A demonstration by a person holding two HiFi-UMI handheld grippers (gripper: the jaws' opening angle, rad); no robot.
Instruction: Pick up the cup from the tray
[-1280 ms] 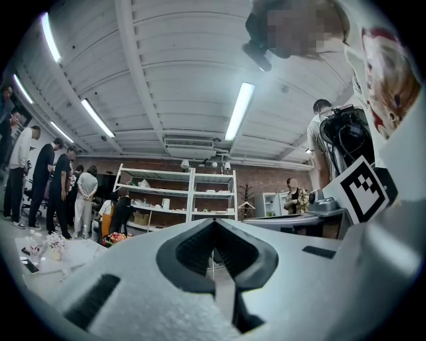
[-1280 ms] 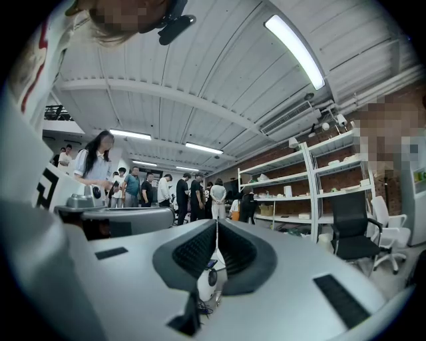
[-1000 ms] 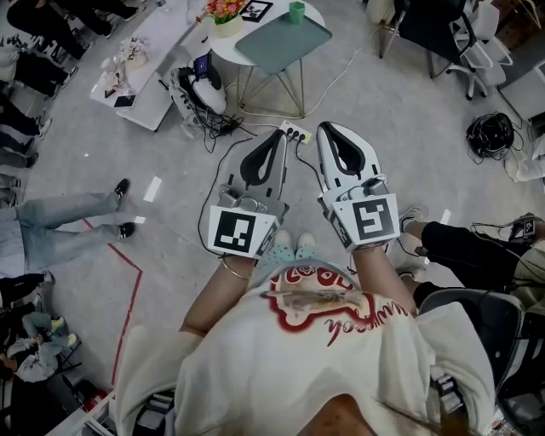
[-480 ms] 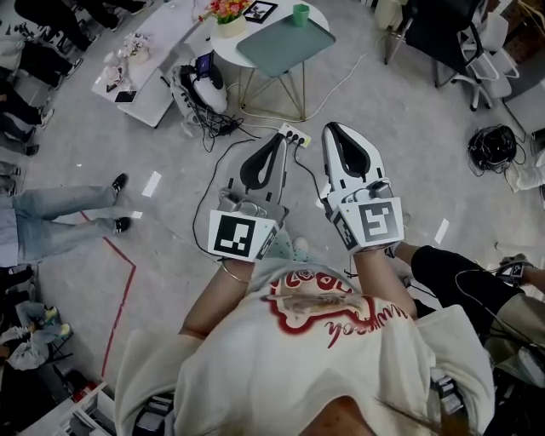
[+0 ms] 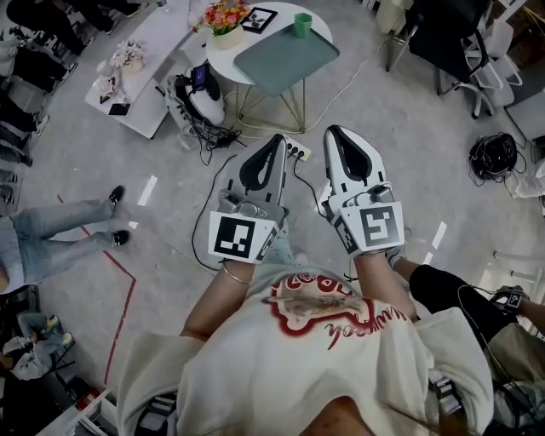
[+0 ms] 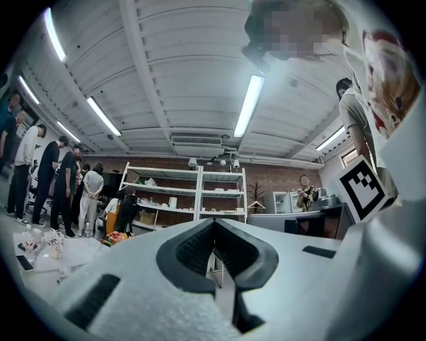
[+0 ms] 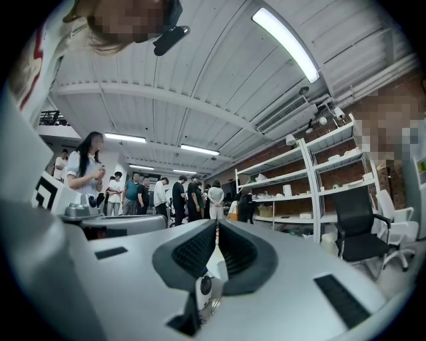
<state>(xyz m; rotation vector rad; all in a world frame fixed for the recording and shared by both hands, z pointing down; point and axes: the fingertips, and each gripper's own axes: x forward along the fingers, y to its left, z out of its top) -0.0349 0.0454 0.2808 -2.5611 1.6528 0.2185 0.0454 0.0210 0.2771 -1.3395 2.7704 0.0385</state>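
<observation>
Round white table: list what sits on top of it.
A teal tray, a green cup at its far corner, flowers and a dark framed picture. The tabletop under the tray is covered.

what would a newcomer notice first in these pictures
Two white plastic grippers with black-and-white marker cubes fill the middle of the head view, the left gripper and right gripper both shut and empty. Beyond them, at the top, a round white table carries a teal rectangular tray with a small green cup at its far corner.
</observation>
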